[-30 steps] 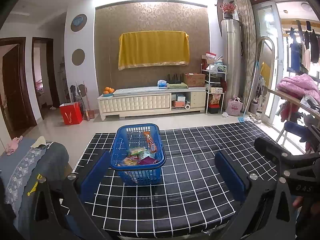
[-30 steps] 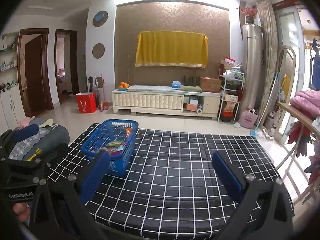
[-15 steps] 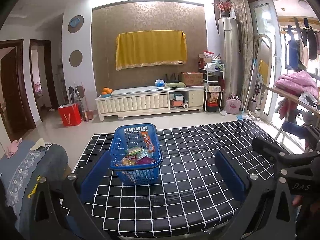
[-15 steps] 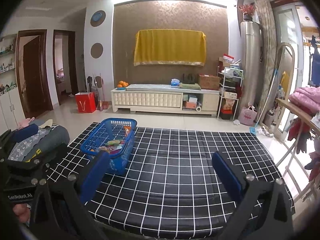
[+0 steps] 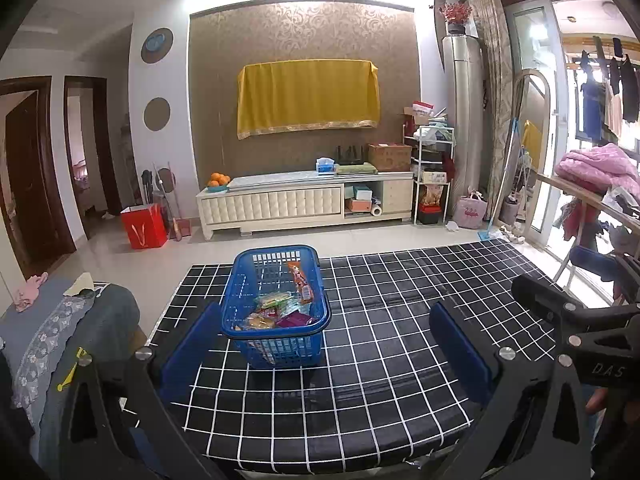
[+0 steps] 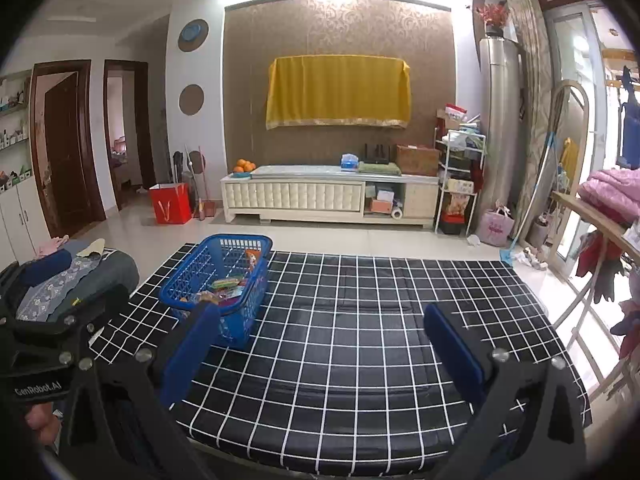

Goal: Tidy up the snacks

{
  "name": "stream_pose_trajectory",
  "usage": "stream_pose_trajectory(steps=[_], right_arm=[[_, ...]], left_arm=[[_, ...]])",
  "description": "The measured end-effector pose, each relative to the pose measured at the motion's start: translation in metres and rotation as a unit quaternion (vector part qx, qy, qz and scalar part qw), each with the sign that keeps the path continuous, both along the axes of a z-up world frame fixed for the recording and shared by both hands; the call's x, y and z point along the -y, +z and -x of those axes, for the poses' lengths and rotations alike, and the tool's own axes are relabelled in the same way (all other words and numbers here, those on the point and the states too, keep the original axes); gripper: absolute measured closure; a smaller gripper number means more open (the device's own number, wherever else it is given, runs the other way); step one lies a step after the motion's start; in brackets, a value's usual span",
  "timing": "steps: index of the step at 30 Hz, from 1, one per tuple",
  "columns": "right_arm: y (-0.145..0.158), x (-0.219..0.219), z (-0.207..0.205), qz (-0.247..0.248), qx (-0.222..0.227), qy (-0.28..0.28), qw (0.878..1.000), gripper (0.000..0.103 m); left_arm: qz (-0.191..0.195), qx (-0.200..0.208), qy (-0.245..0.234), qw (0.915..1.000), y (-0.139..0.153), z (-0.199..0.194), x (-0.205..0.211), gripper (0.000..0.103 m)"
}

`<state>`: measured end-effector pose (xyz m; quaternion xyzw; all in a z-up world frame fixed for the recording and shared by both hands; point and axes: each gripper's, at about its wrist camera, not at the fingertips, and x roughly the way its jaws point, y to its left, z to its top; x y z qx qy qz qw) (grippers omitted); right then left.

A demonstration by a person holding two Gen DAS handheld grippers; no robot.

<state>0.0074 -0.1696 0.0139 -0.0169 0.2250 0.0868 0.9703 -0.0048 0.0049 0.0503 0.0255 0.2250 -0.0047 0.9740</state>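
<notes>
A blue plastic basket [image 5: 276, 344] stands on the black table with a white grid [image 5: 380, 320]. Several snack packets [image 5: 280, 308] lie inside it, one orange packet leaning on the far wall. My left gripper [image 5: 326, 344] is open and empty, held near the table's front edge, its left pad beside the basket. My right gripper [image 6: 320, 344] is open and empty over the table's front middle. The basket [image 6: 224, 280] is at its left, partly behind the left pad. Each gripper shows at the edge of the other's view.
A grey cushioned seat [image 5: 60, 332] with cloth is left of the table. A clothes rack with pink bedding [image 5: 596, 172] stands at the right. A white TV cabinet [image 5: 304, 204] and a red bag [image 5: 144, 226] are across the floor.
Both views shifted slightly; the basket sits a little further left in the left wrist view. Both grippers stay open and empty.
</notes>
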Motion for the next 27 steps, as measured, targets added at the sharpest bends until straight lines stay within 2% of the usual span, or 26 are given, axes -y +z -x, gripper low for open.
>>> stream_pose_trajectory(steps=[27], right_arm=[[0.0014, 0.0033, -0.0021, 0.000, -0.008, -0.001, 1.000, 0.000]], left_arm=[[0.011, -0.011, 0.010, 0.9998, -0.0033, -0.0010, -0.0063, 0.000]])
